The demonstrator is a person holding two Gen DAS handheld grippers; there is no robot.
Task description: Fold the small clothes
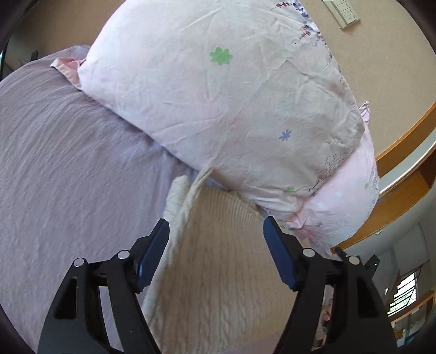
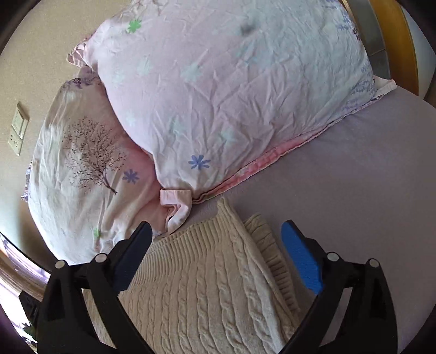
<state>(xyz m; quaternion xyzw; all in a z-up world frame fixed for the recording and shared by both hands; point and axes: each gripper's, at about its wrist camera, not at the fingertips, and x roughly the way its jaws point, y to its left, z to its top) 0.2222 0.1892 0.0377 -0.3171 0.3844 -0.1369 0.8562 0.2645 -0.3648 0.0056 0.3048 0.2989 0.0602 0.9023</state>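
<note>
A cream cable-knit sweater [image 1: 218, 266] lies on the mauve bed sheet [image 1: 68, 177], its ribbed edge up against the pillows. It also shows in the right wrist view [image 2: 207, 286], with a folded layer and a ribbed cuff beside it on the right. My left gripper [image 1: 216, 226] is open and empty, its blue pads either side of the sweater, just above it. My right gripper [image 2: 216, 231] is open and empty too, hovering over the sweater's ribbed edge.
Two pink floral pillows [image 2: 231, 95] [image 2: 81, 177] lie just beyond the sweater; one also shows in the left wrist view [image 1: 218, 95]. A beige wall with a switch plate [image 1: 342, 11] and a wooden frame [image 1: 403, 141] stand behind. Bare sheet [image 2: 368, 177] stretches to the right.
</note>
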